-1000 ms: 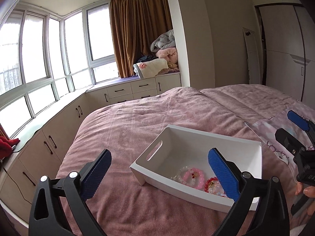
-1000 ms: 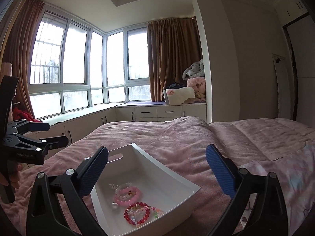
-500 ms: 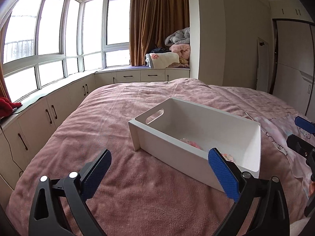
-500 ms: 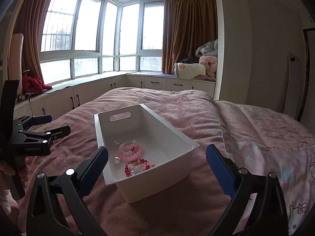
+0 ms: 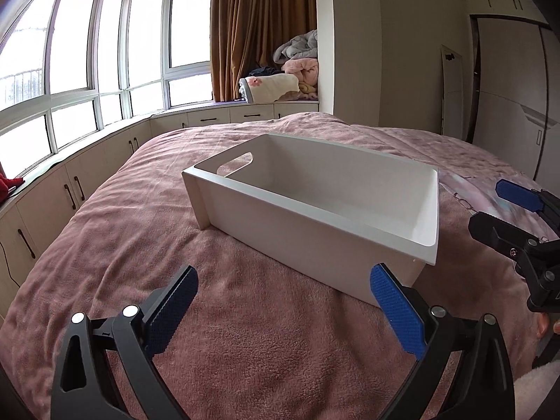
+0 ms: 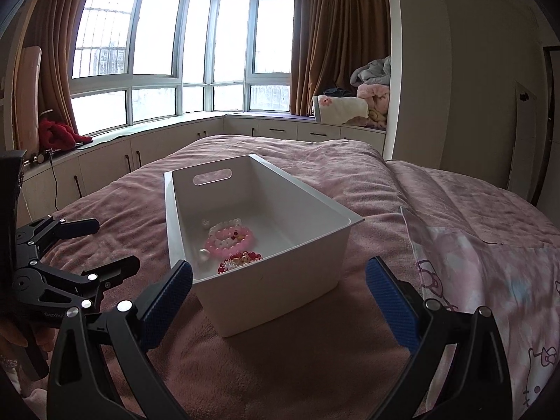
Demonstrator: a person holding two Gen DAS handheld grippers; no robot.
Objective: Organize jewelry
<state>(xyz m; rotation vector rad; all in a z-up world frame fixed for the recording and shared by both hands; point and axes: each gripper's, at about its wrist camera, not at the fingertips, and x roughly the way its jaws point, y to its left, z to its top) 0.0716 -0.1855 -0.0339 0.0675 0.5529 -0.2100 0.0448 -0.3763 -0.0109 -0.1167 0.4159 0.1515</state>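
Observation:
A white plastic bin (image 5: 315, 224) (image 6: 308, 255) with a cut-out handle stands on the pink bed cover. In the right wrist view it holds a pink bead bracelet (image 6: 229, 237), a white pearl bracelet (image 6: 224, 225) and a red bead bracelet (image 6: 241, 259); the left wrist view hides them behind the near wall. My left gripper (image 5: 283, 311) (image 6: 87, 245) is open and empty, low before the bin's long side. My right gripper (image 6: 280, 297) (image 5: 504, 206) is open and empty, before the bin's short end.
The pink bed cover (image 5: 245, 332) surrounds the bin. A Hello Kitty pillowcase (image 6: 490, 280) lies to the right. Low cabinets (image 5: 70, 192) run under the bay windows. Folded blankets (image 6: 364, 105) pile by the brown curtain. A wardrobe (image 5: 507, 98) stands far right.
Both grippers have dropped lower and pulled back from the bin. The jewelry has gone out of the left wrist view behind the bin's wall. Both stay open.

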